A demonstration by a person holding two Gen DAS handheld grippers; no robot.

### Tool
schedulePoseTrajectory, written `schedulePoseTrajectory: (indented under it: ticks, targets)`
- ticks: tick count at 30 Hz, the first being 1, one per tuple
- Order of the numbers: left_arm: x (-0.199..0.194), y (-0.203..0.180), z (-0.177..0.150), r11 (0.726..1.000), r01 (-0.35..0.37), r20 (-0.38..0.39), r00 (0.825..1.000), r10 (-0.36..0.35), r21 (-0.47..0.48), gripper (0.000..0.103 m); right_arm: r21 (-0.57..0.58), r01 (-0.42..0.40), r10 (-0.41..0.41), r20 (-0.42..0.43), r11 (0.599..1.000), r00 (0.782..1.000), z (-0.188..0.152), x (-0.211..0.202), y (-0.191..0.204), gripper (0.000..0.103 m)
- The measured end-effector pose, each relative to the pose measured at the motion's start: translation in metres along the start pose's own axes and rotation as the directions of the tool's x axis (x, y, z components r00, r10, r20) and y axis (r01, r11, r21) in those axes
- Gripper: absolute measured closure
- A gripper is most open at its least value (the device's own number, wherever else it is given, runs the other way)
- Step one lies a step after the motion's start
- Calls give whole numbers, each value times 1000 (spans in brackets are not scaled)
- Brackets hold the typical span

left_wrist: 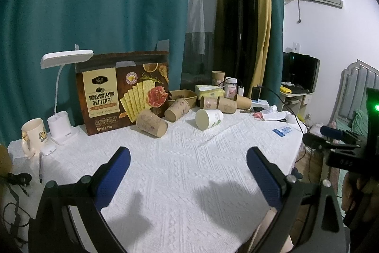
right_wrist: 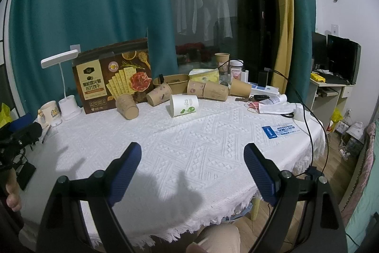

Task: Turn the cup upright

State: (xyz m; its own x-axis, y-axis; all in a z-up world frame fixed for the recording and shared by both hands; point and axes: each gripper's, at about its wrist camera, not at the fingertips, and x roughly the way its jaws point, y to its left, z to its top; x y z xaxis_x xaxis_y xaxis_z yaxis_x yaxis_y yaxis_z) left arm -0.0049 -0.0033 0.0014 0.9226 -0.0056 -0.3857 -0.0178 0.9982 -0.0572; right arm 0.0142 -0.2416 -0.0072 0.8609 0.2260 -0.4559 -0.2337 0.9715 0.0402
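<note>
Both my left tool (left_wrist: pixel 188 161) and right tool (right_wrist: pixel 192 157) hang spread wide, holding nothing, above the surface (right_wrist: pixel 189 146). The white cup (right_wrist: pixel 184 105) lies on its side beyond them.

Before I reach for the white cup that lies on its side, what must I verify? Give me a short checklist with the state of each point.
1. Left gripper open, holding nothing: ok.
2. Right gripper open, holding nothing: ok.
3. White cup in view of both cameras: ok.
4. White cup upright: not ok, it lies on its side.
5. Free cloth between grippers and cup on the table: ok.
6. Clear of the brown cup to its left: ok, a gap shows.
</note>
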Motion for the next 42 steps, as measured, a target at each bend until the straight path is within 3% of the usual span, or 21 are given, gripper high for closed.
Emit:
schedulePoseTrajectory:
  ticks: [11,19,28,30,32,34,37,40,42]
  targets:
    - [27,-8,1,999,-29,-101,994,33,40,4,-4,-13,13,-21,1000,1000,3,18,-17,16]
    - [65,-17,13,993,4,-181,983,18,120,4,-34,-12,10,-55,999,998,13,62,-36,16]
    - [154,-16,35,977,89,-319,947,-24,191,5,-59,12,-20,-125,998,992,39,128,-85,16]
    - [177,-24,44,959,117,-357,934,-19,257,5,-66,33,-43,-158,997,986,44,143,-97,16]
    - [191,-35,53,935,140,-363,932,-13,326,5,-78,44,-57,-176,996,983,51,155,-106,16]
    - [213,-51,69,895,173,-376,927,-6,412,5,-102,49,-67,-180,994,981,58,168,-114,16]
    - [242,-67,86,855,222,-395,919,-22,469,5,-121,49,-72,-186,991,980,68,186,-128,16]
    - [286,-93,98,776,247,-390,921,-1,580,5,-120,65,-90,-221,991,971,76,211,-149,16]
    - [319,-111,102,721,278,-408,913,7,634,5,-99,73,-95,-243,992,965,80,224,-163,16]
